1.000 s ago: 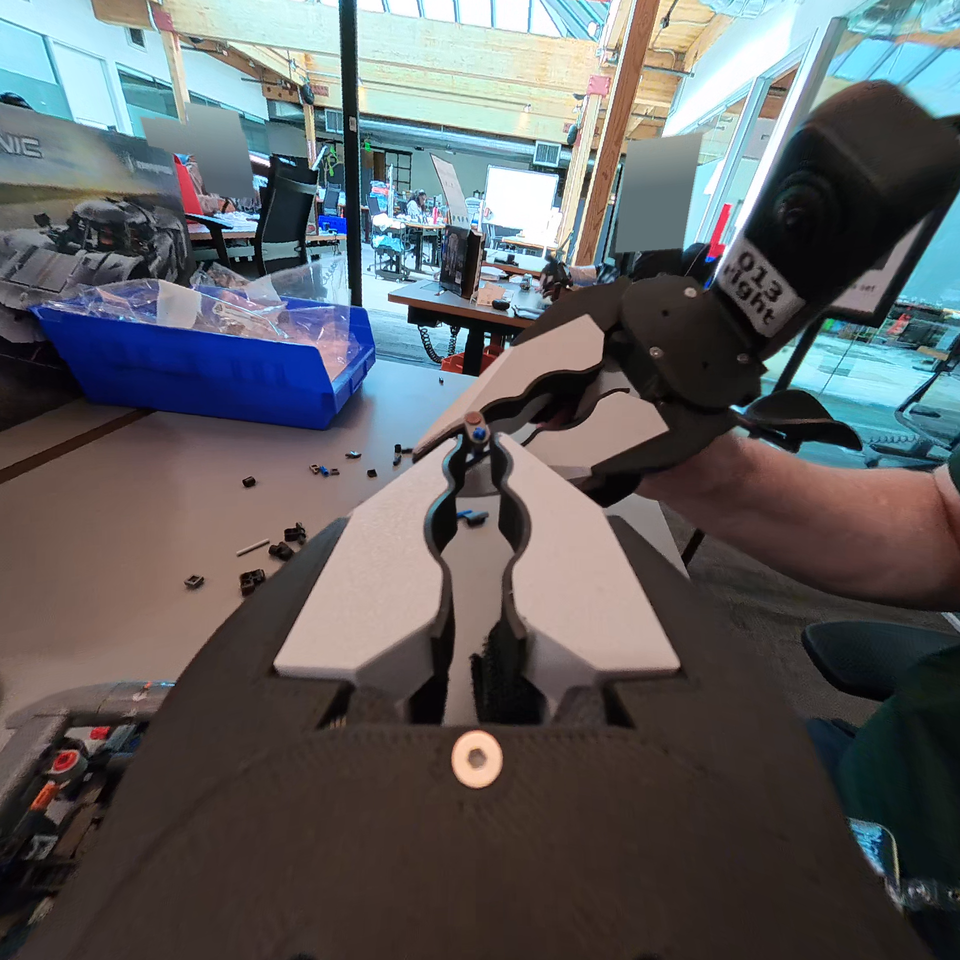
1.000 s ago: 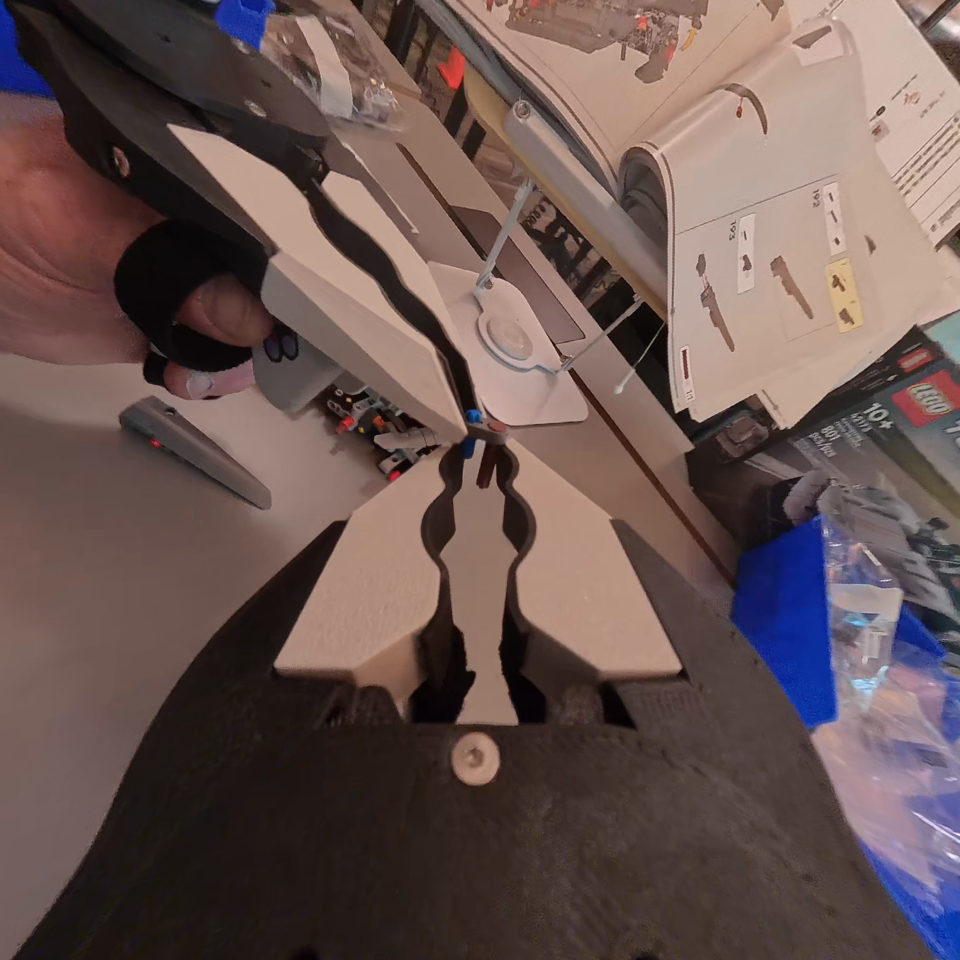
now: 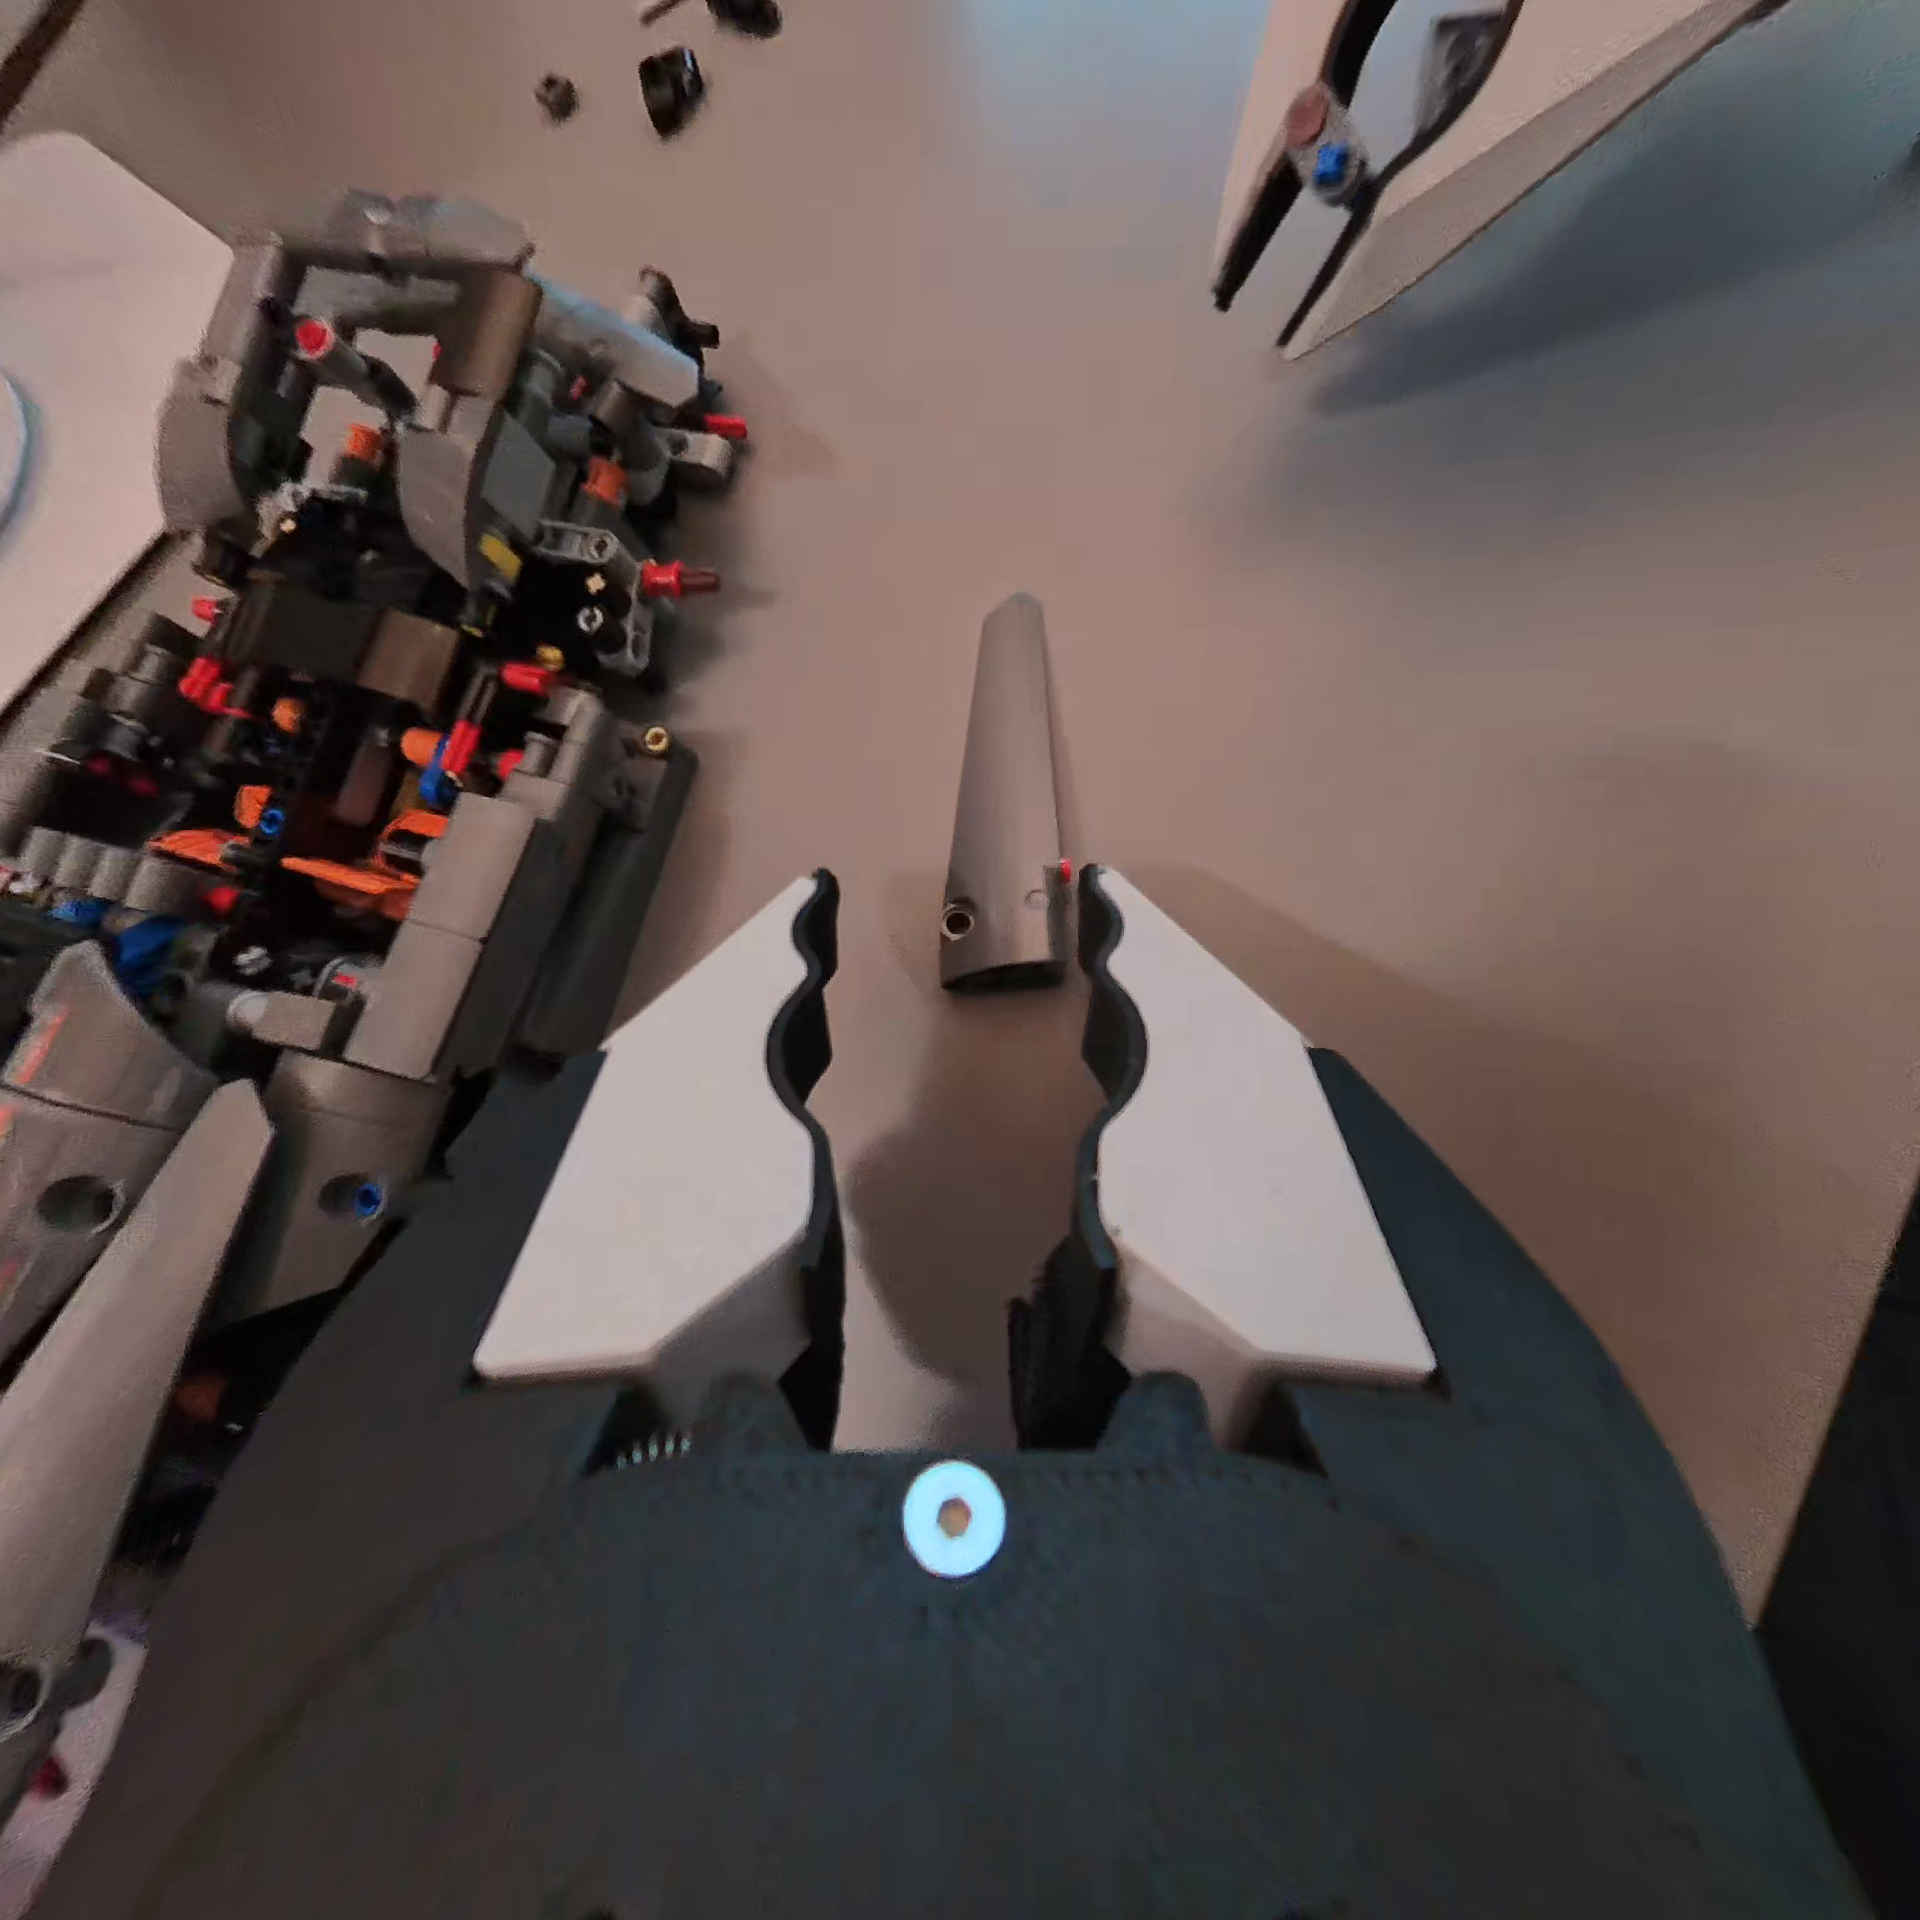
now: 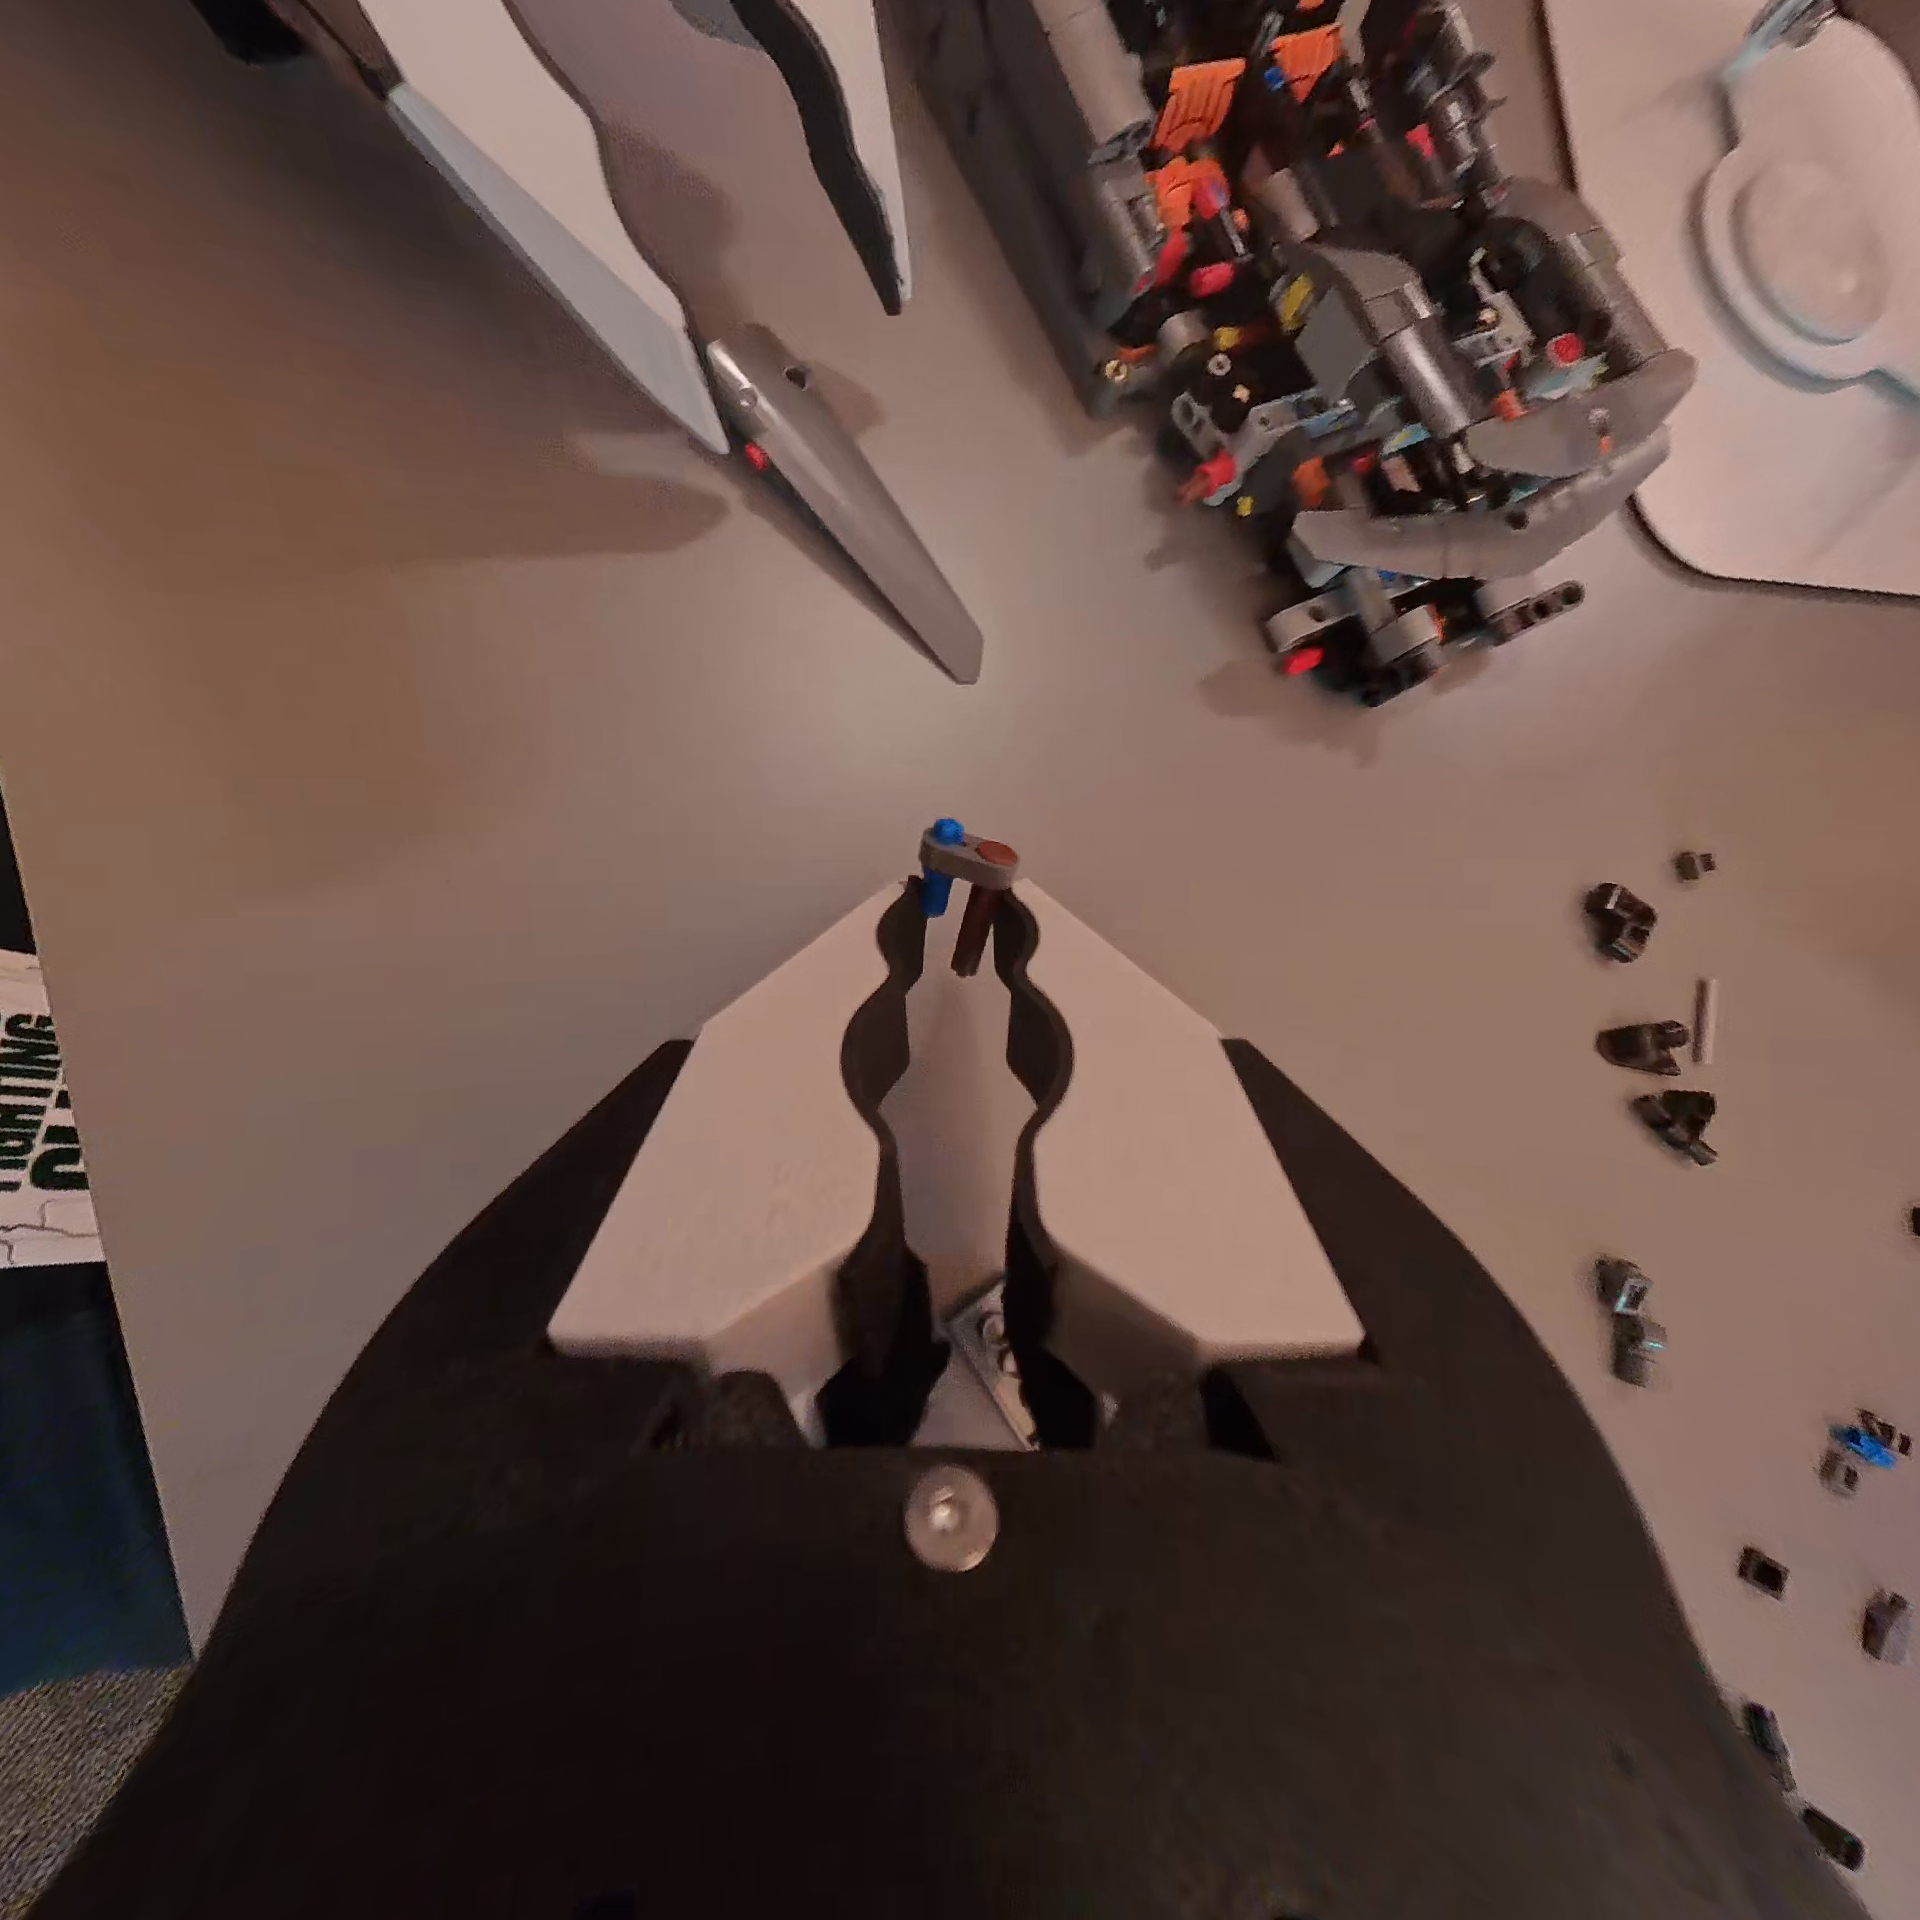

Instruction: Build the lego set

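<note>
The left gripper (image 3: 956, 883) hangs over the table (image 3: 1455, 727) with its jaws spread wide and nothing between them. Just beyond its fingertips a long grey tapered panel (image 3: 1006, 790) lies flat on the table, blunt end nearest; the right finger's tip stands just beside that end, whether touching cannot be told. A small red pin (image 3: 1062, 871) shows at that corner of the panel.

To the left of the panel, apart from it, sits the partly built lego model (image 3: 416, 644), grey and black with red, orange and blue pins showing. Farther off, a few loose black pieces (image 3: 670, 78) lie on the table.

The right gripper (image 4: 956, 894) has its jaws drawn narrow and pinches a small sub-assembly (image 4: 966, 862) at the fingertips: a short grey link carrying a blue pin (image 4: 940, 868) at one end and a dark brown axle (image 4: 975, 930) at the other. The assembly is clear of the table. Loose black pieces (image 4: 1621, 920) lie scattered to its right. Beyond it, the model (image 4: 1403, 312) stands at upper right and the panel (image 4: 862, 520) at upper left, well apart. A white base plate (image 4: 1766, 499) lies past the model.
</note>
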### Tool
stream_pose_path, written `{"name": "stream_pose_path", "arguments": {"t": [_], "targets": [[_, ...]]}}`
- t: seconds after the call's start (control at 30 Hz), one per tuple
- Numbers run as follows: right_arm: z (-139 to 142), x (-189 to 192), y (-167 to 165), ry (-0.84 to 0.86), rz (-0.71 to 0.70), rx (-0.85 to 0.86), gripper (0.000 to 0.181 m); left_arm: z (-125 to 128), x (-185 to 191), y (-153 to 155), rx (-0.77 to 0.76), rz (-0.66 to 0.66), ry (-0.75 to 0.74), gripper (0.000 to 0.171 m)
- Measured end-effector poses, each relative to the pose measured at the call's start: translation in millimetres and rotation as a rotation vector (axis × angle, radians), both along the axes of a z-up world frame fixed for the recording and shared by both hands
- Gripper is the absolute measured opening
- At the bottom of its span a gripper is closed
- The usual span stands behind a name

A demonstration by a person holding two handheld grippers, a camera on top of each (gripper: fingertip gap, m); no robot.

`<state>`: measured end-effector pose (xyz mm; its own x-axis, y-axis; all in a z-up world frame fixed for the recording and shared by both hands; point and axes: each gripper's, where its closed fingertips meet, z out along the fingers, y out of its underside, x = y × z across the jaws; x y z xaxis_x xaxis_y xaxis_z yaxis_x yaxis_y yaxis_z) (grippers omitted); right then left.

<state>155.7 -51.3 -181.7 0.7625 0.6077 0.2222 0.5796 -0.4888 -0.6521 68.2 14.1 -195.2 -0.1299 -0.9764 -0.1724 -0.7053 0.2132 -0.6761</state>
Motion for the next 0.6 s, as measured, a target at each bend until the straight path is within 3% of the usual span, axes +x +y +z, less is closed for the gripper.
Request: {"name": "stream_pose_path", "arguments": {"t": [0.2, 0.4, 0.6], "targets": [[-13.5, -6.3, -4.0, -0.004, 0.015, -0.083, 0.010, -10.0, 6.5, -5.2, -0.042, -0.002, -0.003, 0.023], [-22.4, -9.6, -4.8, 0.019, 0.009, -0.131, 0.017, -9.8, 10.0, -4.5, -0.047, 0.019, -0.008, 0.022], [-9.5, -5.1, -0.5, 0.047, -0.021, -0.069, 0.032, -1.9, 15.1, -9.2, -0.113, 0.028, -0.039, 0.022]]}}
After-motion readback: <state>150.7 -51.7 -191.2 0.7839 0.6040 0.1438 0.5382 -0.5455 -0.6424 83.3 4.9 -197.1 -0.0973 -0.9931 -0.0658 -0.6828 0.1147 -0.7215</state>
